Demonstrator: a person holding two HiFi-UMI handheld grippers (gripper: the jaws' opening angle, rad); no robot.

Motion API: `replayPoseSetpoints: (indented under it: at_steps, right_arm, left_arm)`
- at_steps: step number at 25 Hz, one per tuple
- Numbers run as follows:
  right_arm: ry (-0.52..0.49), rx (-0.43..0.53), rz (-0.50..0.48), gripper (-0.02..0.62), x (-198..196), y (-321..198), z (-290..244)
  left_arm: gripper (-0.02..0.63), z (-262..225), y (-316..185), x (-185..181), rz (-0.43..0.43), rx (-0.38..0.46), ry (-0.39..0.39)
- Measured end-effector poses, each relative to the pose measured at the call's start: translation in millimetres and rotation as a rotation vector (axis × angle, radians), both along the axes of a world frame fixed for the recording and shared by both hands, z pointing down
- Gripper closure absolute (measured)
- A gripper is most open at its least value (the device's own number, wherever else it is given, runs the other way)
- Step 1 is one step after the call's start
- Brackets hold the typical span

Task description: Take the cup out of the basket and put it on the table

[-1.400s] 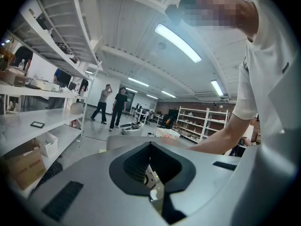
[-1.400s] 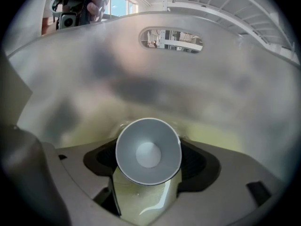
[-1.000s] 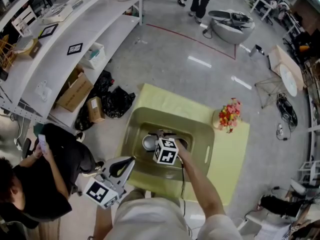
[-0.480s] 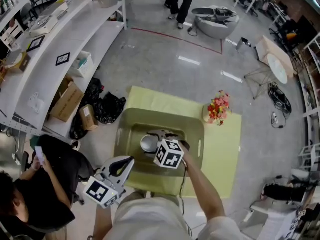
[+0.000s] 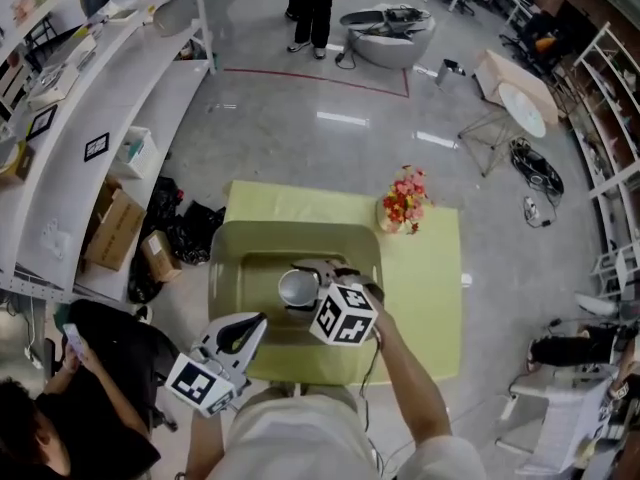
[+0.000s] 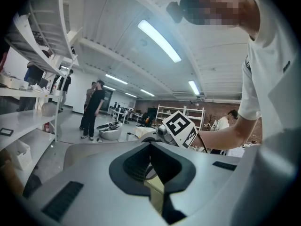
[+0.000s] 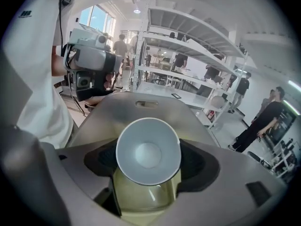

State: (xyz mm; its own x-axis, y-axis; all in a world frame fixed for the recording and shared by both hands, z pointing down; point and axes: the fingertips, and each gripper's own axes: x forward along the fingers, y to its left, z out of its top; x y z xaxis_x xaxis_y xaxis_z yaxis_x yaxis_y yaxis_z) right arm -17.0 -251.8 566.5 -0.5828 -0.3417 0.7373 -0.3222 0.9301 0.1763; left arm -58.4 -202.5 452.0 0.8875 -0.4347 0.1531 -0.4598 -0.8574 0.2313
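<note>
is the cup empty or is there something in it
Empty. The right gripper view looks straight into the cup and shows only its bare white wall and bottom.

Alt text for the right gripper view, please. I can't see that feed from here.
The right gripper holds a white cup between its jaws, with the open mouth facing the camera and the olive basket behind it. White shelving and standing people fill the background.

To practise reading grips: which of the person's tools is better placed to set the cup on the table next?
Right. The right tool is shut on the cup, held over the basket, with the table alongside. The left tool is shut and empty, off the basket's near corner.
</note>
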Motion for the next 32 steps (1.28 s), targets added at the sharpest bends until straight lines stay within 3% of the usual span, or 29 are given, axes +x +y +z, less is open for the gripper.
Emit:
replayPoseSetpoints:
  at_steps: [16,22,32]
  right_arm:
    - [-0.06,0.132,0.19,0.23,59.5,33.3,-73.4]
    - [-0.124,0.16,0.281,0.23,86.8,50.5,-98.4]
    - [-0.116,0.198,0.441,0.23,139.0,81.7,-107.9]
  left_arm:
    - [0.595,-7.9,21.4,55.3,0.182,0.027,0.021]
    - [0.595,-9.6,29.9,80.0,0.256,0.032,0.03]
    - [0.595,-6.1,51.9,123.2,0.401,0.027,0.04]
